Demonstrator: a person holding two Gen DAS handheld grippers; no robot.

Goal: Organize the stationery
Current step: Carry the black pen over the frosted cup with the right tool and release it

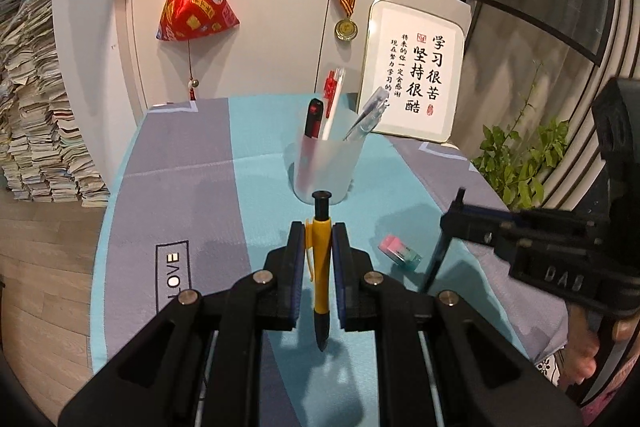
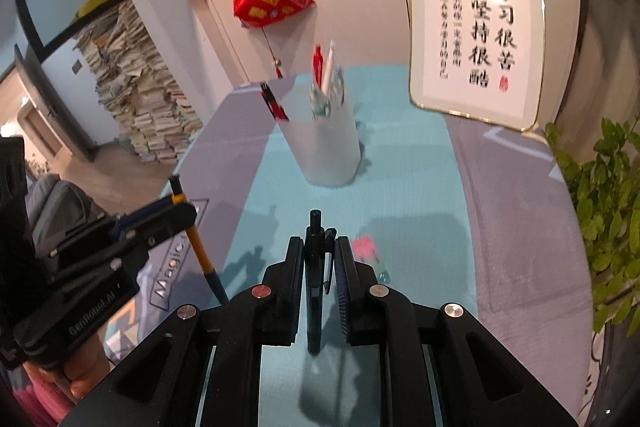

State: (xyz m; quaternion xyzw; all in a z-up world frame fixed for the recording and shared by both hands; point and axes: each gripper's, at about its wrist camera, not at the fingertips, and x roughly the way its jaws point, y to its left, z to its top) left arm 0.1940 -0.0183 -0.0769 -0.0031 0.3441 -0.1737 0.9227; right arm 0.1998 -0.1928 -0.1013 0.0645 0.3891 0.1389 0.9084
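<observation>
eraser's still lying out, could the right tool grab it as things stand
Probably not yet: the right tool is shut on a black pen. The eraser lies uncovered on the cloth just beyond, so only the full grip hinders.

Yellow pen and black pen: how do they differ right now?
The yellow pen has a yellow barrel with a black plunger and dark tip; the black pen is black all over. The yellow pen sits in the left tongs, the black pen in the right tongs. Shared: both are clamped lengthwise, plunger end forward, off the table, facing the cup.
</observation>
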